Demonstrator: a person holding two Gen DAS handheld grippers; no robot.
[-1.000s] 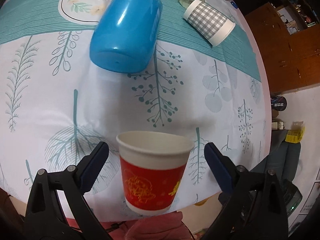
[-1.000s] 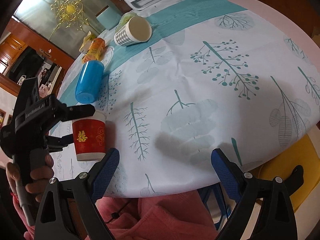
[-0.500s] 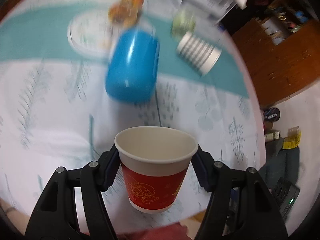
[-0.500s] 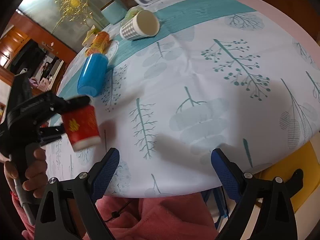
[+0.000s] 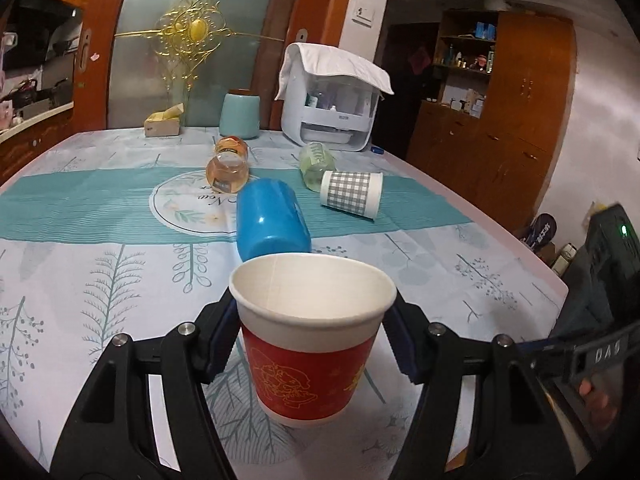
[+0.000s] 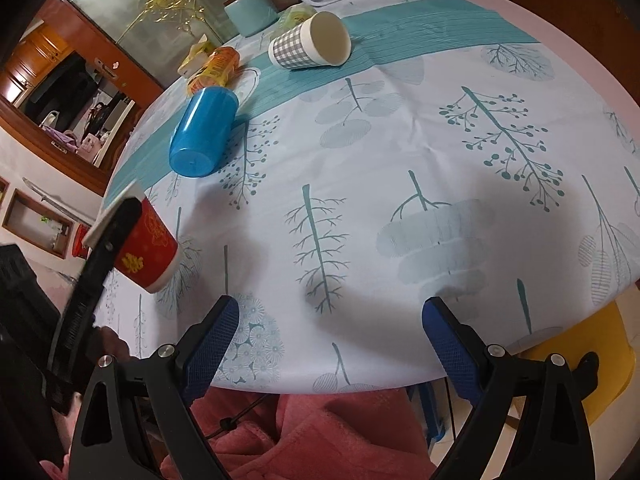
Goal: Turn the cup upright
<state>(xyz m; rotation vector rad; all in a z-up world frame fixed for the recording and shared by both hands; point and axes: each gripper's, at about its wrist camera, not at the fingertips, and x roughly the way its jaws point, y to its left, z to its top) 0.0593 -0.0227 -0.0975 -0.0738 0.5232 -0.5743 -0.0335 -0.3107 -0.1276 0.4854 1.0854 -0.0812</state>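
Observation:
My left gripper point(image 5: 314, 340) is shut on a red paper cup point(image 5: 310, 360) with a white rim, holding it just under the rim. The cup's mouth faces up in the left wrist view. In the right wrist view the same cup point(image 6: 150, 246) is tilted and off the tablecloth at the table's left edge, with the left gripper's finger point(image 6: 116, 232) across it. My right gripper point(image 6: 330, 340) is open and empty over the near table edge. A blue cup point(image 5: 270, 220) point(image 6: 202, 136) and a grey checked cup point(image 5: 352, 196) point(image 6: 308, 42) lie on their sides.
An orange bottle point(image 5: 228, 170) and a green bottle point(image 5: 314, 160) lie behind the cups. A teal canister point(image 5: 240, 114), a tissue box point(image 5: 162, 124) and a white appliance point(image 5: 330, 112) stand at the table's far edge. A yellow chair point(image 6: 580, 352) is at the right.
My left gripper closed on the red cup, lifted it off the cloth and tipped its view up toward level. The right gripper stayed open and nearly still.

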